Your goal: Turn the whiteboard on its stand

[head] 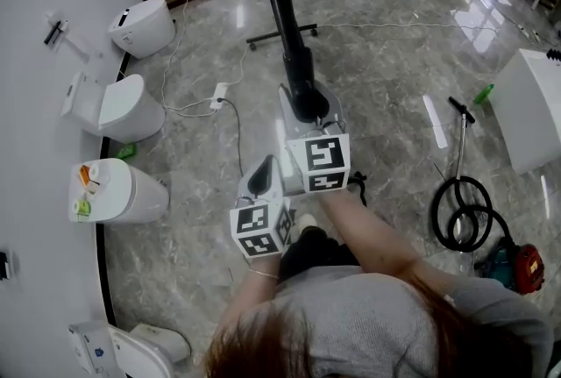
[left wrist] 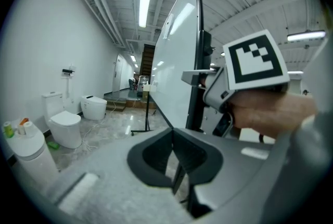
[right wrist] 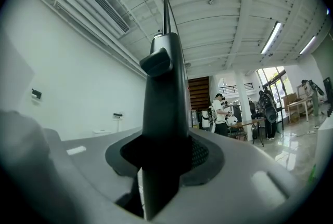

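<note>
right gripper (right wrist: pixel 165 151) clamped on whiteboard (right wrist: pixel 165 88) side edge. board upright, long axis vertical, edge-on dead ahead. left gripper (left wrist: pixel 174 140) closed, empty, just beside, board face to its right. right hand nearer, likely swings it.

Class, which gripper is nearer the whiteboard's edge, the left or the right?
Right. The right gripper has the dark edge of the whiteboard between its jaws. The left gripper stops short of the board, beside the right one, with nothing between its jaws.
</note>
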A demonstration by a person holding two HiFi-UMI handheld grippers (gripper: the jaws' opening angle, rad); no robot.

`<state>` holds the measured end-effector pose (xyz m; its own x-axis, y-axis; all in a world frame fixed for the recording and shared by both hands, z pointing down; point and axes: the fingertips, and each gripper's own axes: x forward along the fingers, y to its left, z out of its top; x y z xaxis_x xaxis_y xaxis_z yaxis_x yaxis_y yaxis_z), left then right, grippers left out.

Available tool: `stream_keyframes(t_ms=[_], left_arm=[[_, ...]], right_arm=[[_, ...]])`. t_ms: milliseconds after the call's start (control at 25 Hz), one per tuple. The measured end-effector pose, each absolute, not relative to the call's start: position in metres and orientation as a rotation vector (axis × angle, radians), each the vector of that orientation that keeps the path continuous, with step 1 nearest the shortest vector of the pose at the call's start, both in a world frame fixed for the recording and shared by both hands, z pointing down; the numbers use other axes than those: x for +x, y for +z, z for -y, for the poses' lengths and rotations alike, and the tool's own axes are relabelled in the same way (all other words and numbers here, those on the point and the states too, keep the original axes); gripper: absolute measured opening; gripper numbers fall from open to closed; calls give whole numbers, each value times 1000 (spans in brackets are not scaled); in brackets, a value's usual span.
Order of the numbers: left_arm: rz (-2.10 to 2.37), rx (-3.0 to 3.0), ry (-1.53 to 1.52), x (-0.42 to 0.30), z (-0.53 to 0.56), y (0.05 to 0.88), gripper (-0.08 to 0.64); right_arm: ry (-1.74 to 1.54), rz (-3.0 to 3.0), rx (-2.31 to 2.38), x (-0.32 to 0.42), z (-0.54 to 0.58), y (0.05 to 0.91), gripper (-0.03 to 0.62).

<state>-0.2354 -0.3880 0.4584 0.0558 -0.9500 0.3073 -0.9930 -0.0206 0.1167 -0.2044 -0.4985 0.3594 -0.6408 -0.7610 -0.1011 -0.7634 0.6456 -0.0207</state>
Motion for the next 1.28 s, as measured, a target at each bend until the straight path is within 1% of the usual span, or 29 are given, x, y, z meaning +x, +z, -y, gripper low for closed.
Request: stream_keyframes(t_ms=[480,1280], left_arm=[[1953,2039,199,-229,369,464,-5],[1914,2083,195,-249,310,456,-5]], right_arm=[[28,-2759,-1249,-212,480,358,147],[35,-2737,-1287,-220,428,359,149]])
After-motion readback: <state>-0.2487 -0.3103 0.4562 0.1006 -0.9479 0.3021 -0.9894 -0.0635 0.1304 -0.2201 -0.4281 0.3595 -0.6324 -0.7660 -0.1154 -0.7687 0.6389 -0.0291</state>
